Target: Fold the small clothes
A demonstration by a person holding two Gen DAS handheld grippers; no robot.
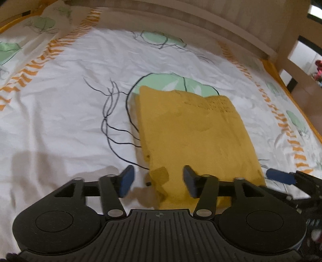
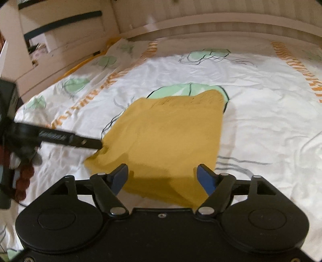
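Observation:
A mustard-yellow knitted garment (image 1: pixel 193 133) lies folded into a rough rectangle on the bed sheet, also in the right wrist view (image 2: pixel 167 139). My left gripper (image 1: pixel 159 181) is open, its blue pads either side of the garment's near left corner, where a small tag sticks out. My right gripper (image 2: pixel 163 177) is open over the garment's near edge, holding nothing. The right gripper's blue fingertip (image 1: pixel 279 175) shows at the garment's near right corner in the left wrist view. The left gripper's finger (image 2: pixel 84 141) reaches the garment's left corner in the right wrist view.
The white bed sheet (image 1: pixel 60 112) has green leaf prints and orange stripes. A wooden headboard (image 1: pixel 191 18) runs along the far side. A bed post (image 1: pixel 289 48) stands at the right. Drawers (image 2: pixel 56 32) stand past the left edge.

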